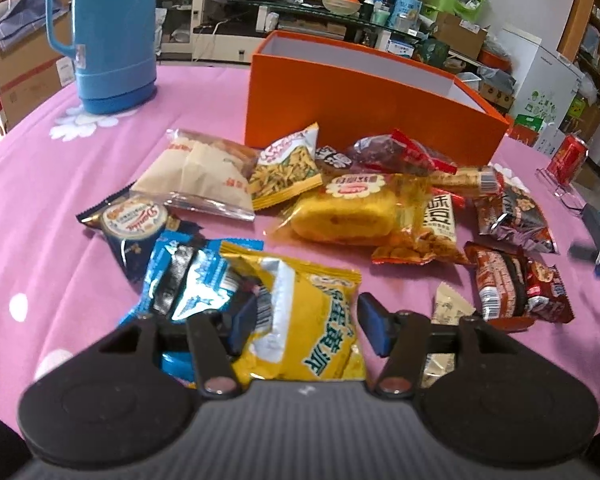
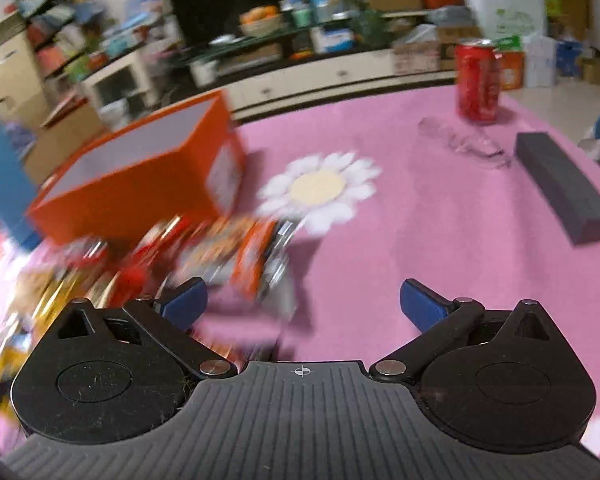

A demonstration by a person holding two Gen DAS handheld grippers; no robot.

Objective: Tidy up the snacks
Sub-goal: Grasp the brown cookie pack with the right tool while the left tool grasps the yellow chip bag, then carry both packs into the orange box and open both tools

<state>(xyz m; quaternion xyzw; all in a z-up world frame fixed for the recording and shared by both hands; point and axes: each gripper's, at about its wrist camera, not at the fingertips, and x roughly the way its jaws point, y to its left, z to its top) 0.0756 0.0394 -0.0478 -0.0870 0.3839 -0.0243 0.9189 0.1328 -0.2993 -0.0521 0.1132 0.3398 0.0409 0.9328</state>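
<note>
A left gripper [image 1: 306, 322] hovers low over a pink flowered tablecloth [image 1: 40, 208], its jaws spread wide on either side of a yellow snack packet [image 1: 308, 320], not yet touching it on the right side; this looks like a lineup for a pinch. The packet lies nearest the camera, overlapping a blue foil packet [image 1: 188, 276]. Beyond them a loose heap of snacks [image 1: 360, 200] sits just in front of an open orange box [image 1: 364, 96], likely placed close so each one has a short trip in. The box looks empty from here, so sorting seems barely begun. A tall blue thermos [image 1: 112, 32] stands well to the left, out of the path. The right gripper [image 2: 304, 304] is also spread open and holds nothing, over bare cloth beside the heap; its view is blurred. A red can [image 2: 478, 80], a dark flat case [image 2: 564, 188] and something clear lie far right, apart from the work
</note>
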